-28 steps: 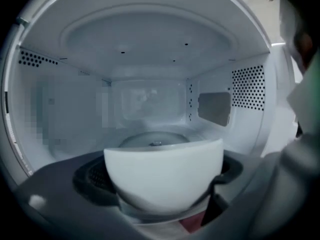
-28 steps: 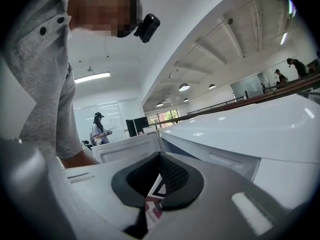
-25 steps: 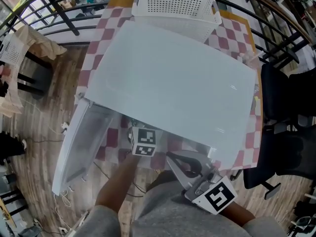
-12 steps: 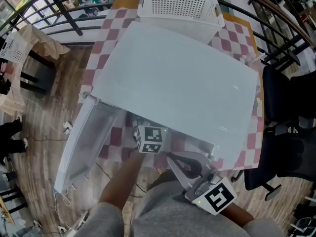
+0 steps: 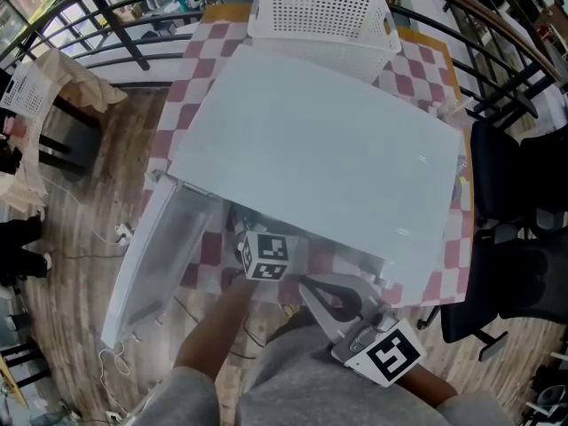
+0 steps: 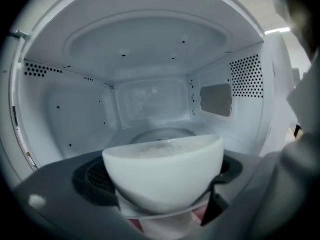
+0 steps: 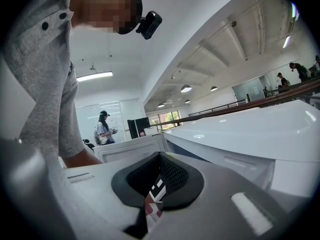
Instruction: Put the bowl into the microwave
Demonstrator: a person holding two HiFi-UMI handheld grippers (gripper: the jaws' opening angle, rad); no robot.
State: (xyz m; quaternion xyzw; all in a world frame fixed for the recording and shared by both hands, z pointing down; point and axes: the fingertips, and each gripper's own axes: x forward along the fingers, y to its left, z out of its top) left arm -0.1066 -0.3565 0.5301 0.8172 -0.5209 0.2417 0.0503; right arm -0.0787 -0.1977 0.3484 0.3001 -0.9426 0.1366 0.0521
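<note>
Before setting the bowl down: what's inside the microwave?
Only a glass turntable shows in the microwave, past the bowl held by the left gripper. The bowl hides the turntable's near part and front floor.

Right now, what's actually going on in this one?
A person's left tongs grip a white bowl, holding it in the mouth of the open microwave, with the glass turntable just beyond. The door hangs open to the left. The right tongs are shut and empty, idle just outside the microwave.
</note>
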